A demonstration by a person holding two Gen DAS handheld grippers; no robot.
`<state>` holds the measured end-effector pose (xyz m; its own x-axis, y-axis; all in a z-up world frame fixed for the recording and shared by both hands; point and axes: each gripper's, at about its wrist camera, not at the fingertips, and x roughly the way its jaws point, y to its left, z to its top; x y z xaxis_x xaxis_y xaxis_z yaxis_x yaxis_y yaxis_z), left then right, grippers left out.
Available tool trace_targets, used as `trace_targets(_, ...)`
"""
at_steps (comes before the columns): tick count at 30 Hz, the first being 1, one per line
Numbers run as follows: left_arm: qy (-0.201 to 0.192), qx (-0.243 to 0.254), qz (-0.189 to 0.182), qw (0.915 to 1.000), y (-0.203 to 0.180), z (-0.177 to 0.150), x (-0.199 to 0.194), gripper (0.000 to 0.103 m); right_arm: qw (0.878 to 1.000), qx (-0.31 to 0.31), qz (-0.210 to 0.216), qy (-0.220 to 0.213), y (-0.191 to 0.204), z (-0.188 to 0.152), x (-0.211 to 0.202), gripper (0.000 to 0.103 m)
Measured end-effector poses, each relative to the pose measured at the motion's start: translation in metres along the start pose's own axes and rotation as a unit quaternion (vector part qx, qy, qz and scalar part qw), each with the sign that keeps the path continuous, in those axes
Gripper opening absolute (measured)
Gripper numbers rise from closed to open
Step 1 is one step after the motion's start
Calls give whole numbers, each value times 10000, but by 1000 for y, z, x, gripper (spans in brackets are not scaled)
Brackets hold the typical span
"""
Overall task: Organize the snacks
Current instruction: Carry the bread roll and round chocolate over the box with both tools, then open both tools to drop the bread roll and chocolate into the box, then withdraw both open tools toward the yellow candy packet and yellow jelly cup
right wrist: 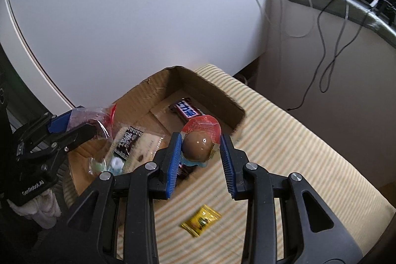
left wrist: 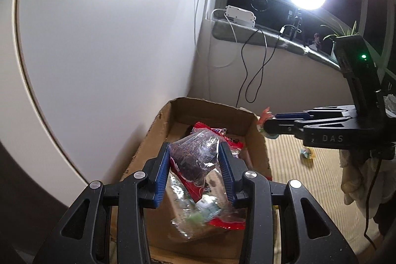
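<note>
While over box, egg snack btwn right hand-held gripper pads

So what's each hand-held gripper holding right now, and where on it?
Left hand-held gripper: clear snack bag, pinched at its sides. Right hand-held gripper: packaged egg, gripped across its sides.

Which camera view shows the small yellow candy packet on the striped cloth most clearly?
The right wrist view. There the yellow candy packet lies whole and unobstructed on the striped cloth, slightly blurred. The left wrist view shows it only as a small, blurry spot far off.
</note>
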<state>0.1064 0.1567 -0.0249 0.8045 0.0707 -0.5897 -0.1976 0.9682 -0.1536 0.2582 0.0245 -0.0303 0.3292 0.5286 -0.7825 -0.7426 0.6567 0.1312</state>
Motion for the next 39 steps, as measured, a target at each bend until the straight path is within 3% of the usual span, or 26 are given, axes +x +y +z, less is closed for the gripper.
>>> trace_targets(9, 41, -4, 31, 10000, 7, -1, 3, 38, 9998, 80, 131, 142, -1, 6, 24, 34)
trace_targets(14, 46, 41, 96, 9999, 5, 0, 5, 44, 9998, 94, 92, 139, 0, 8, 30, 35)
trace_targets(16, 60, 6, 136, 9999, 7, -1, 5, 50, 9998, 133, 113, 129, -1, 9, 30, 42)
trace_targets(19, 52, -35, 164, 9998, 10, 0, 4, 58, 9999, 143, 20, -21, 0, 9, 25, 70)
trace_targets(22, 19, -21, 170, 9999, 10, 0, 3, 64, 9998, 180, -12, -114, -2, 9, 18, 74)
trace_targets(24, 0, 7, 186, 9998, 9, 0, 2, 67, 9997, 219, -61, -135, -4, 8, 15, 85)
trace_targets(31, -44, 117, 222, 9997, 2, 1, -3, 78, 9993, 291, -174, -148, -12, 5, 8, 89)
trace_targets(39, -109, 190, 188, 9996, -7, 2, -6, 78, 9990, 278, -288, -200, -20, -1, -7, 89)
